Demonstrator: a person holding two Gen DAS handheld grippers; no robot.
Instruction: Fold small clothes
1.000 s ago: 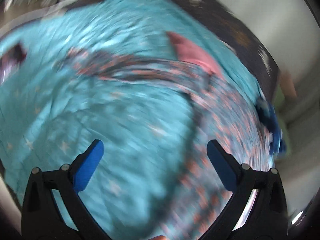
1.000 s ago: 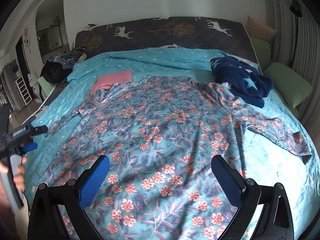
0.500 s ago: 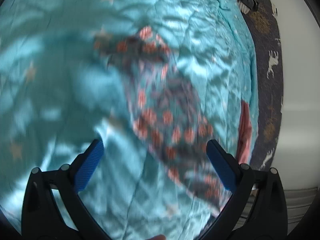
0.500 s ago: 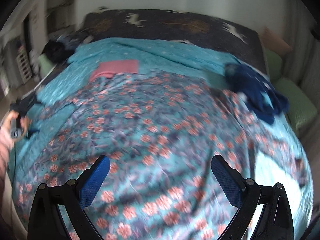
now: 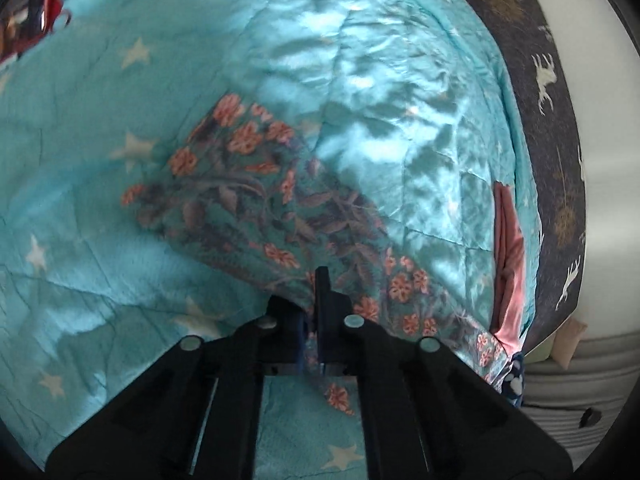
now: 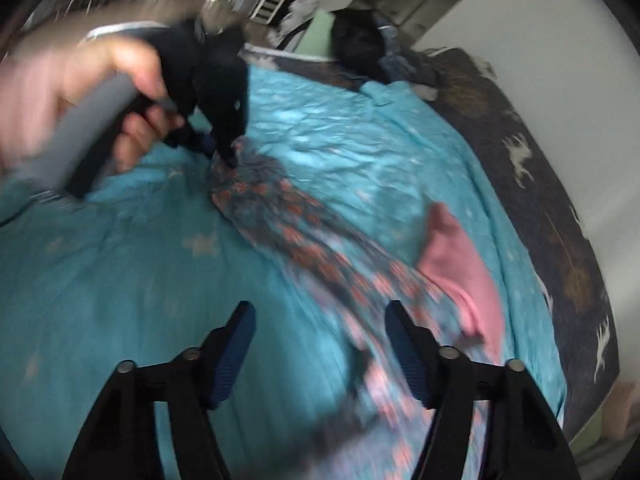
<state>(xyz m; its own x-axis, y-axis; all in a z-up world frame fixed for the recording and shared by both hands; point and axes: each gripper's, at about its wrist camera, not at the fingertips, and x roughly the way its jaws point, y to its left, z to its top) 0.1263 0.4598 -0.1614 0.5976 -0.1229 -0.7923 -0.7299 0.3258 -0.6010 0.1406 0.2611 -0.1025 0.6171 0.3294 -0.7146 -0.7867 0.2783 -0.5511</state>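
A floral garment lies spread on a turquoise star-print bedspread (image 5: 100, 280). Its sleeve (image 5: 256, 196) runs away from my left gripper (image 5: 314, 300), which is shut on the sleeve's near edge. In the right wrist view the left gripper (image 6: 228, 152), held by a hand, pinches the sleeve end (image 6: 256, 196). My right gripper (image 6: 320, 344) is open and empty above the bedspread, beside the sleeve where it meets the garment body (image 6: 384, 360).
A folded pink cloth (image 6: 464, 276) lies on the bedspread (image 6: 120, 280) right of the sleeve; it also shows in the left wrist view (image 5: 508, 256). A dark deer-print headboard (image 6: 560, 208) borders the bed. Dark clothes (image 6: 372, 48) are piled at the far corner.
My left gripper has closed on the sleeve. My right gripper has swung left from over the garment body toward the sleeve and narrowed its opening.
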